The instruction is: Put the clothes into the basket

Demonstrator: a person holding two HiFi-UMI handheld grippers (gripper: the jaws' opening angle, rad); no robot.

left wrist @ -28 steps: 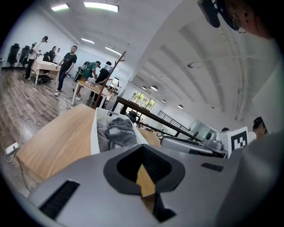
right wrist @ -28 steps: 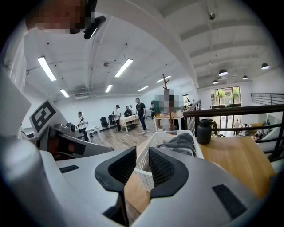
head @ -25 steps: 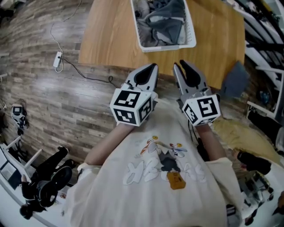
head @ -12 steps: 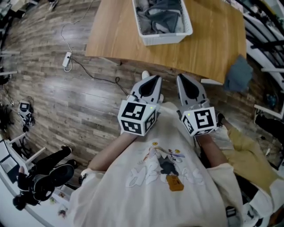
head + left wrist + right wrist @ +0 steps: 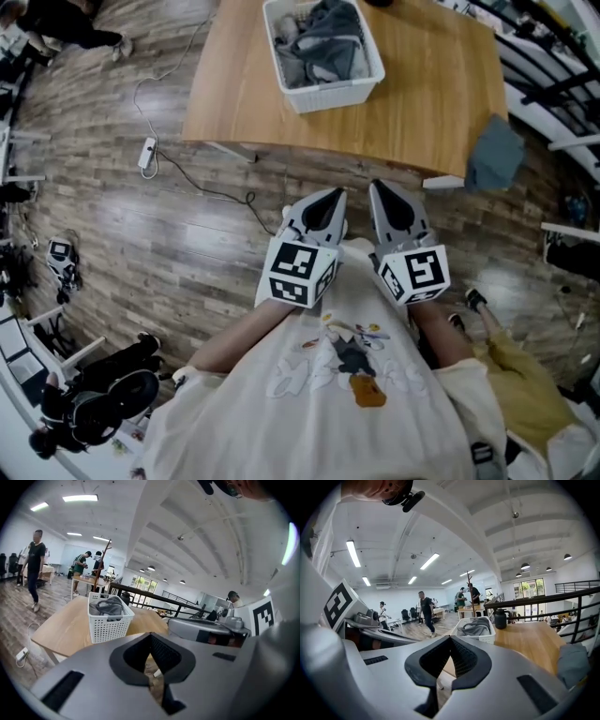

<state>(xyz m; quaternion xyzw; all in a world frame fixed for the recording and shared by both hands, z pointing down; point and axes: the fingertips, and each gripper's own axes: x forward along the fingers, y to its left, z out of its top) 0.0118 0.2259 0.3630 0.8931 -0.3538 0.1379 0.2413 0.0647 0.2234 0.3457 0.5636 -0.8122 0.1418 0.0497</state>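
A white slotted basket (image 5: 323, 89) stands on the far left part of the wooden table (image 5: 422, 103) with grey clothes (image 5: 323, 42) piled in it. A grey-blue cloth (image 5: 494, 155) hangs at the table's right front corner. My left gripper (image 5: 333, 197) and right gripper (image 5: 380, 189) are side by side in front of the chest, over the floor and short of the table edge. Both are shut and hold nothing. In the left gripper view the basket (image 5: 110, 623) is ahead to the left. In the right gripper view the basket (image 5: 476, 632) is straight ahead and the cloth (image 5: 572, 663) lies to the right.
A power strip (image 5: 147, 155) with its cable lies on the wooden floor to the left of the table. Black equipment (image 5: 94, 403) sits at the lower left. A black flask (image 5: 500, 618) stands on the table by a railing. Several people stand far back in the room.
The view has drawn back from the table, so the basket and table edge now lie farther from both grippers. The right jaws, slightly apart a second ago, have closed.
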